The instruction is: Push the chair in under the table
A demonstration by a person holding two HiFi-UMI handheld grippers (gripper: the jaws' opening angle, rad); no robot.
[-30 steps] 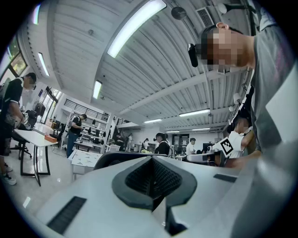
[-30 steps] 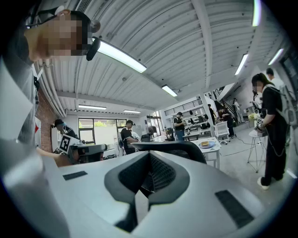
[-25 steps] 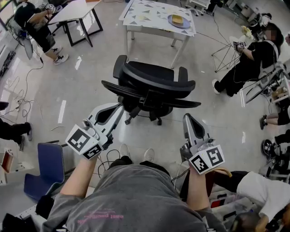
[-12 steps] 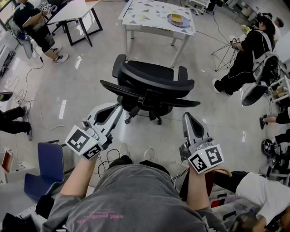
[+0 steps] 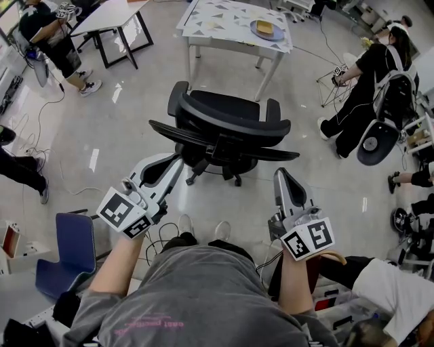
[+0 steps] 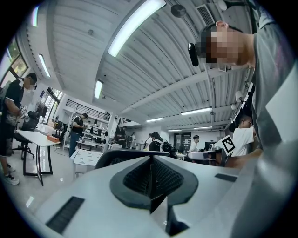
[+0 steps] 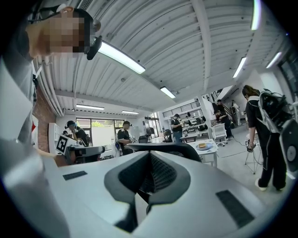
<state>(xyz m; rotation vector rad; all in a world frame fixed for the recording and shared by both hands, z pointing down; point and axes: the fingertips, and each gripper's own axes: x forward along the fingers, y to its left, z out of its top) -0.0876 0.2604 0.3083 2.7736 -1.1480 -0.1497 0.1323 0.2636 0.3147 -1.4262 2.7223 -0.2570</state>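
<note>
A black office chair [image 5: 224, 132] stands with its backrest toward me and its seat toward the table [image 5: 237, 20], which has a patterned cloth; a gap of floor separates them. My left gripper [image 5: 180, 160] points at the backrest's left side and is close to it; contact cannot be told. Its jaws are just starting to open, the pads still look together, and nothing is between them. My right gripper [image 5: 281, 174] is shut and empty, just short of the backrest's right end. The backrest top [image 6: 125, 155] shows beyond my left gripper [image 6: 150, 160], and the backrest [image 7: 163, 146] beyond my right gripper [image 7: 150, 158].
A plate with food [image 5: 266, 30] lies on the table. A blue chair [image 5: 64, 254] stands at my lower left, cables [image 5: 41, 156] cross the floor at left. A second table [image 5: 112, 17] is upper left. A person [image 5: 369, 81] stands at the right beside a wire stand [image 5: 332, 85].
Both grippers and the chair have stayed put. The person at the right has stood up, and someone's legs at the left edge have shifted.
</note>
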